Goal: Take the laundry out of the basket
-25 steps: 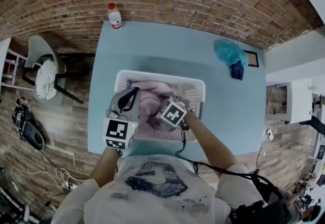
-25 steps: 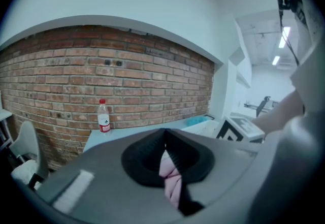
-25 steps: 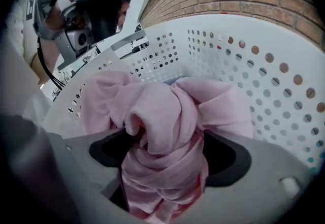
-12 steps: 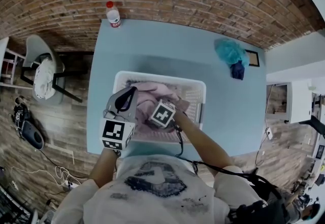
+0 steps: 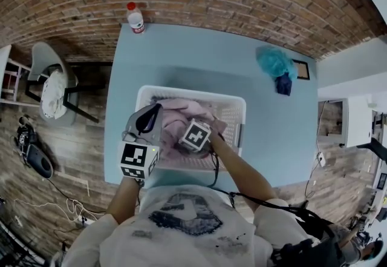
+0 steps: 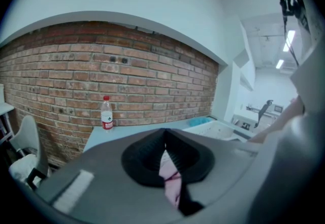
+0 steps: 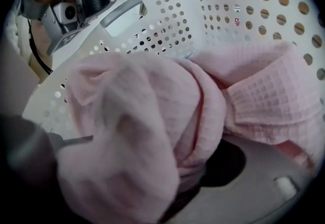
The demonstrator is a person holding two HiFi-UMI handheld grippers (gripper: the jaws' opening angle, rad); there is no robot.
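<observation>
Laundry (image 5: 180, 115), pink waffle-weave cloth, sits bunched inside the white perforated basket (image 5: 237, 103), which stands on the light-blue bench (image 5: 181, 57) right in front of me. My right gripper (image 5: 193, 138) is pushed down into the pile from the near side; in the right gripper view its fingers are closing with a thick fold of the pink cloth (image 7: 167, 116) bulging between them. I can't see the pads pressing yet, so I'd call it not a firm hold so far. Going in deep like that is probably to catch a fat bunch, not a loose edge. My left gripper (image 5: 147, 121) is raised over the basket's left rim, pointing out toward the brick wall, its fingers clenched on a thin strip of pink cloth (image 6: 170, 177). Judging by that, it holds one end up so the rest comes free of the basket. A teal cloth (image 5: 273, 61) lies well apart on the bench's far right, likely the drop spot. A bottle (image 5: 135, 17) stands at the far edge.
</observation>
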